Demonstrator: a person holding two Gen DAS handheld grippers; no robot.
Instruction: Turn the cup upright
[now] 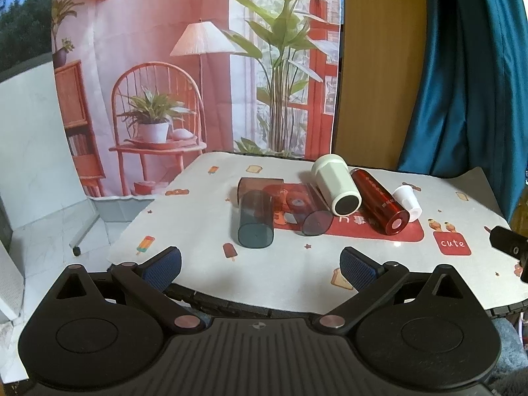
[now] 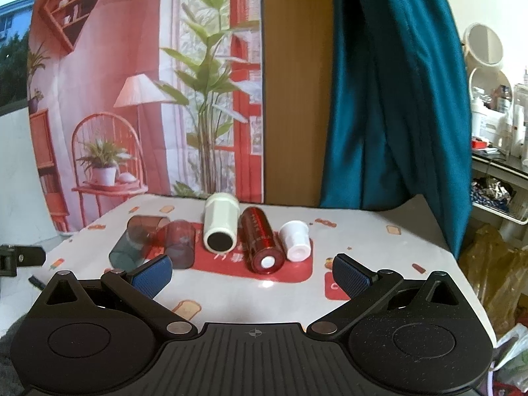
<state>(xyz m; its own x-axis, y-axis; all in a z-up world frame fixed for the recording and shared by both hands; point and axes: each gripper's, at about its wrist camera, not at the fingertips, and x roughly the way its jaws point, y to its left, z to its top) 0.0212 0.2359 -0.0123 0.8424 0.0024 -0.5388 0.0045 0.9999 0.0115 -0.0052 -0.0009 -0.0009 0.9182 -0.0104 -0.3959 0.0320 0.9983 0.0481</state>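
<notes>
Cups all lay on their sides, long axes pointing roughly toward both tools. Right gripper (image 2: 252, 272), jaws apart and empty, sat nearest the small white plastic cup (image 2: 294, 240); left gripper (image 1: 260, 265) likewise spread

Left gripper (image 1: 260, 264) and right gripper (image 2: 252, 272) both hover level, jaws spread wide, empty.

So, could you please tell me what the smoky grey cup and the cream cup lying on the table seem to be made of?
Smoky grey cup: probably tinted clear plastic, glossy; the tablecloth shows through its wall. Cream cup: opaque, matte, faceted sides, likely plastic, possibly ceramic.
</notes>
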